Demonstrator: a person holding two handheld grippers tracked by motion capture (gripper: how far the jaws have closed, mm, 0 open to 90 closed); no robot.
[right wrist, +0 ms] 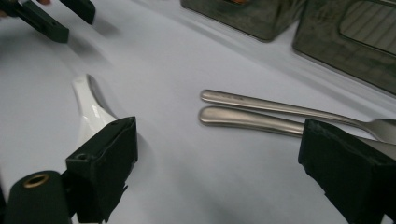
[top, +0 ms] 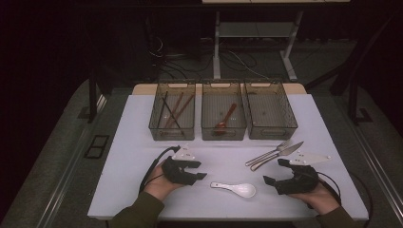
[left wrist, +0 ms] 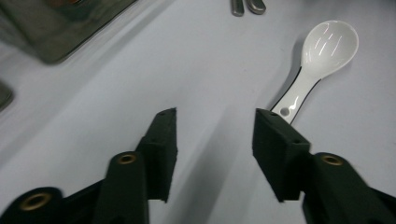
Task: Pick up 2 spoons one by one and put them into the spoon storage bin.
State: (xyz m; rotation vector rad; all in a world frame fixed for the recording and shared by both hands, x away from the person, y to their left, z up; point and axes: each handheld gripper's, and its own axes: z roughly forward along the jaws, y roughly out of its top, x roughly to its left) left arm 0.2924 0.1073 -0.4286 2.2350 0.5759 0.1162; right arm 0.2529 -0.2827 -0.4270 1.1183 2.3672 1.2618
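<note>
A white ceramic spoon (top: 236, 189) lies on the white table (top: 128, 147) between my two grippers, its bowl to the right. My left gripper (top: 199, 170) rests just left of it, open and holding nothing. In the left gripper view the spoon (left wrist: 322, 51) lies ahead and to the right, its handle tip beside the right jaw of my left gripper (left wrist: 215, 140). My right gripper (top: 274, 171) is open and holds nothing, right of the spoon. In the right gripper view, my right gripper (right wrist: 219, 158) frames the white spoon (right wrist: 91, 107) and the metal handles (right wrist: 252, 109).
A metal fork and knife (top: 273, 154) lie side by side at the right. Three clear bins stand in a row behind: the left bin (top: 157, 124) holds chopsticks, the middle bin (top: 223, 130) a brown spoon (top: 224, 119), the right bin (top: 272, 129) looks empty.
</note>
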